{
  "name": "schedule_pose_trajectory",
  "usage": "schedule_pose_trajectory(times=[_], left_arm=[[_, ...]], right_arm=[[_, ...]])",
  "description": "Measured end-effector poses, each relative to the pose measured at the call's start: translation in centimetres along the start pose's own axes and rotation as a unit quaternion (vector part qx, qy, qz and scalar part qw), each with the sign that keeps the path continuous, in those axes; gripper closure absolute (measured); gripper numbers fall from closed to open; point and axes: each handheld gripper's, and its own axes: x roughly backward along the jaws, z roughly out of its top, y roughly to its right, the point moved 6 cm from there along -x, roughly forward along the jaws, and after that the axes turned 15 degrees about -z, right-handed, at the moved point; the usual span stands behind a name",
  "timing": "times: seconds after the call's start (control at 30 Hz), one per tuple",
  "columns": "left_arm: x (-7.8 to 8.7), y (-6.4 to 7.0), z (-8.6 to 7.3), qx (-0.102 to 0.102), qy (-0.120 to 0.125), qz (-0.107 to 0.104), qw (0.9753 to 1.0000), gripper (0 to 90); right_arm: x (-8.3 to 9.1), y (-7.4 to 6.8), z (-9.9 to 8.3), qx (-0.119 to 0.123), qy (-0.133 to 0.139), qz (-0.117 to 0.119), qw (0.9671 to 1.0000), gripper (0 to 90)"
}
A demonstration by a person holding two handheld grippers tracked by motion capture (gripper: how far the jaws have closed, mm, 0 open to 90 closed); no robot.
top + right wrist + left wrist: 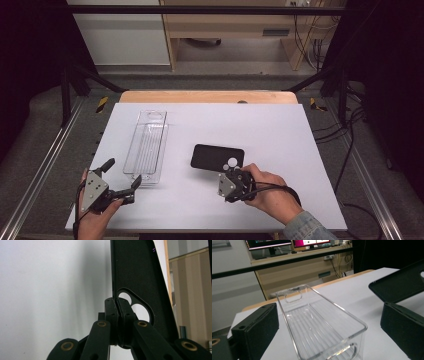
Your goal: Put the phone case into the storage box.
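Two tools at the worktop's near edge: right tool (236,176) pinches the black phone case (216,157) rim, left tool (124,187) gapes empty before the clear tray (146,145). Next, probably lift the case trayward.

Tabletop (280,130): white sheet over a light wood board that shows at the far edge.
Tray (146,146): clear, colourless plastic with fine ribbed lines along its floor.
Phone case (216,156): matte black, with pale round cut-outs at one corner.
Left gripper (123,186): black jaws, grey plate on top.
Right gripper (117,312): black jaws and links, brass-coloured pivot rings.
Sleeve (305,227): faded blue denim.
Frame rails (35,175): silver-grey metal.
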Motion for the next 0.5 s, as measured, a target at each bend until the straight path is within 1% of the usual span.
schedule_pose_trajectory(times=[0.03, 0.07, 0.1, 0.13, 0.17, 0.2, 0.23, 0.27, 0.3, 0.33, 0.4, 0.47, 0.5], left_arm=[[-0.1, 0.1, 0.3, -0.001, -0.001, -0.001, 1.0000, 1.4], [-0.4, 0.3, 0.8, -0.009, -0.010, -0.007, 0.9999, 1.4], [-0.4, 0.3, 0.8, -0.009, -0.010, -0.007, 0.9999, 1.3], [-0.6, 0.5, 1.0, -0.014, -0.016, -0.012, 0.9997, 1.3], [-1.1, 0.9, 1.5, -0.027, -0.030, -0.022, 0.9990, 1.3], [-1.4, 1.0, 2.0, -0.039, -0.031, -0.026, 0.9984, 1.3], [-1.6, 1.3, 2.3, -0.038, -0.037, -0.034, 0.9980, 1.3], [-1.6, 1.3, 2.3, -0.038, -0.037, -0.034, 0.9980, 1.3], [-1.8, 1.5, 2.7, -0.041, -0.040, -0.043, 0.9974, 1.3], [-2.4, 2.0, 3.3, -0.056, -0.052, -0.056, 0.9955, 1.3], [-3.1, 2.5, 3.9, -0.074, -0.063, -0.066, 0.9931, 1.3], [-3.8, 3.2, 4.4, -0.086, -0.067, -0.084, 0.9905, 1.3], [-3.8, 3.2, 4.4, -0.086, -0.067, -0.084, 0.9905, 1.3]], right_arm=[[-0.1, -0.1, 0.0, 0.002, 0.001, 0.000, 1.0000, 87.6], [-0.1, -0.2, 0.0, 0.002, 0.001, -0.001, 1.0000, 87.6], [-0.1, -0.2, 0.0, 0.002, 0.001, -0.001, 1.0000, 87.6], [-0.2, -0.3, 0.2, 0.006, 0.003, 0.000, 1.0000, 87.6], [-0.3, -0.2, 0.4, 0.019, 0.014, -0.001, 0.9997, 87.6], [-0.3, -0.4, 0.5, 0.013, 0.009, 0.000, 0.9999, 87.6], [-0.3, -0.3, 0.6, 0.018, 0.014, -0.001, 0.9997, 87.6], [-0.3, -0.4, 0.7, 0.016, 0.014, -0.001, 0.9998, 87.6], [-0.3, -0.4, 0.7, 0.016, 0.014, -0.001, 0.9998, 87.6], [-0.4, -0.5, 0.9, 0.019, 0.015, -0.003, 0.9997, 87.6], [-0.5, -0.5, 1.0, 0.028, 0.019, -0.003, 0.9994, 87.6], [-0.5, -0.5, 1.0, 0.030, 0.019, -0.004, 0.9994, 87.6], [-0.5, -0.5, 1.0, 0.030, 0.019, -0.004, 0.9994, 87.6]])
